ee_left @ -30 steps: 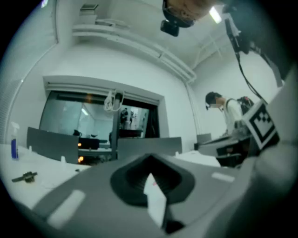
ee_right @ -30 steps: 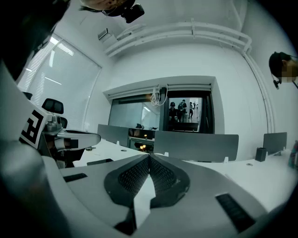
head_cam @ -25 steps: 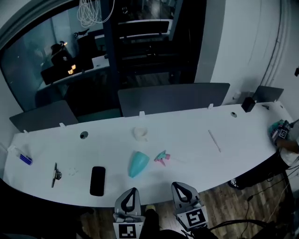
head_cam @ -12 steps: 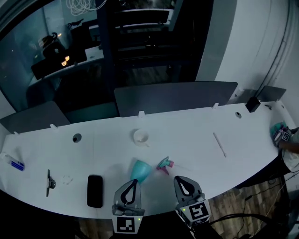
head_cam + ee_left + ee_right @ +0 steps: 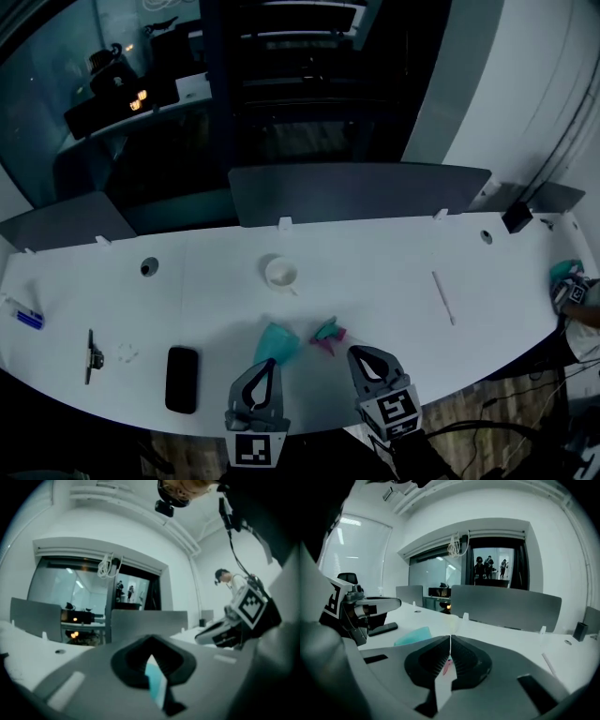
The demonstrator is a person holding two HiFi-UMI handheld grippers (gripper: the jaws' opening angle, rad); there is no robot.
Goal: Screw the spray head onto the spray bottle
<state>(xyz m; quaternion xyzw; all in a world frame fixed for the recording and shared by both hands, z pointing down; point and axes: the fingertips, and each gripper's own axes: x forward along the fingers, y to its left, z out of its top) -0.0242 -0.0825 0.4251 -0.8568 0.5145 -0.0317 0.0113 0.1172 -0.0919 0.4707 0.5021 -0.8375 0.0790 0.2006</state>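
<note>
While my left tongs (image 5: 266,364) and right tongs (image 5: 357,352) hover at the counter's (image 5: 394,272) 6 o'clock edge, both are fully closed with nothing gripped. Teal spray bottle (image 5: 275,342) lies at 12 o'clock of the left tongs. Spray head (image 5: 327,335) lies loose at 11 o'clock of the right tongs, just beside the bottle, not screwed on. Black phone (image 5: 181,378) at 9 o'clock of the left tongs.

Teal spray bottle (image 5: 275,342), teal-and-pink spray head (image 5: 327,335), white table (image 5: 394,267), black phone (image 5: 181,379), and grey left gripper (image 5: 265,365) and right gripper (image 5: 360,353) showing black-and-white square markers.
</note>
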